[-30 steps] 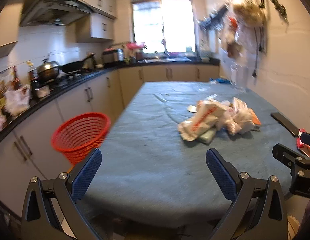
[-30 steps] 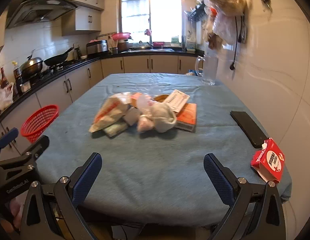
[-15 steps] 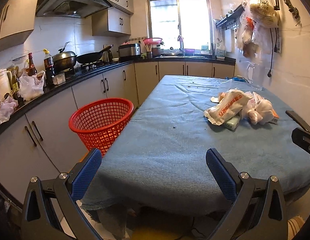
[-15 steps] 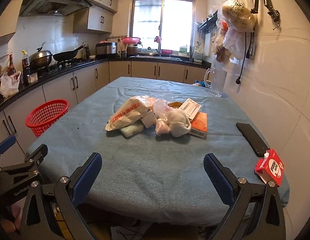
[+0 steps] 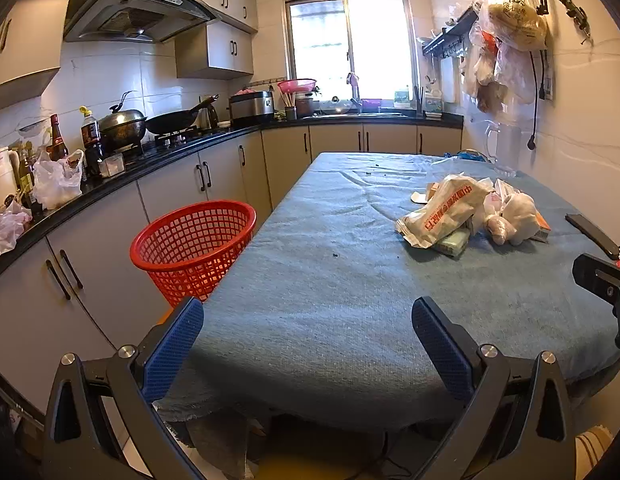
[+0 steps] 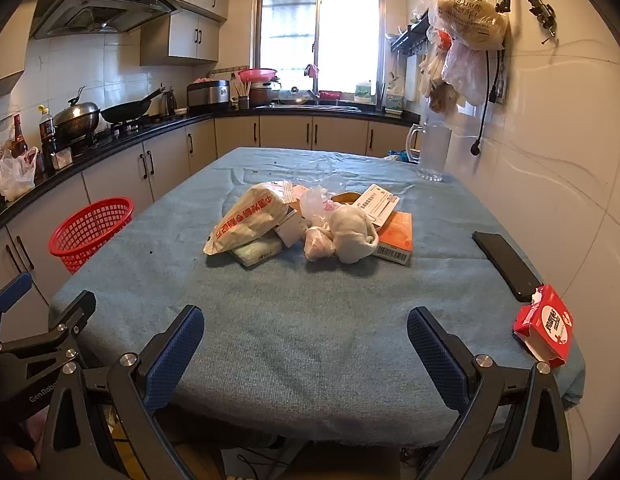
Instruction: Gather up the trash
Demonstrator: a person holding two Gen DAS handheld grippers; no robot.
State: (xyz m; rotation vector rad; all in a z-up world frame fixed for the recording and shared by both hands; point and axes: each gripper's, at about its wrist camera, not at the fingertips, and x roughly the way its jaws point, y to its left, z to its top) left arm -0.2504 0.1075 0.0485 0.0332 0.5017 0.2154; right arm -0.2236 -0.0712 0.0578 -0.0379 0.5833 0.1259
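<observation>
**A:** Kitchen shot, big table (image 6: 310,320) under a blue cloth fills the middle of both views. Over the last second the left camera has swung from a blurry tilt to a level, steady look, and the red basket (image 5: 194,244) now sits in full view at centre left, just beside the table edge. Right view barely shifts.

**B:** So nothing is picked up yet?

**A:** Nope. The trash pile (image 6: 310,224) is untouched in the middle of the right frame: a big white bag with red lettering (image 6: 246,224), an orange box (image 6: 396,236), a balled-up tissue wad (image 6: 352,236). The black phone (image 6: 506,264) and the red carton (image 6: 546,328) sit far right, well apart from the pile.

**B:** Grippers?

**A:** Left gripper (image 5: 308,340) and right gripper (image 6: 306,344) both spread wide, nothing between the blue pads, both hovering at the near table edge at the frame bottom.

**B:** Reads like lining up, then.

**A:** My guess too: basket located, pile dead ahead of the right one, so the first reach is probably next.
</observation>
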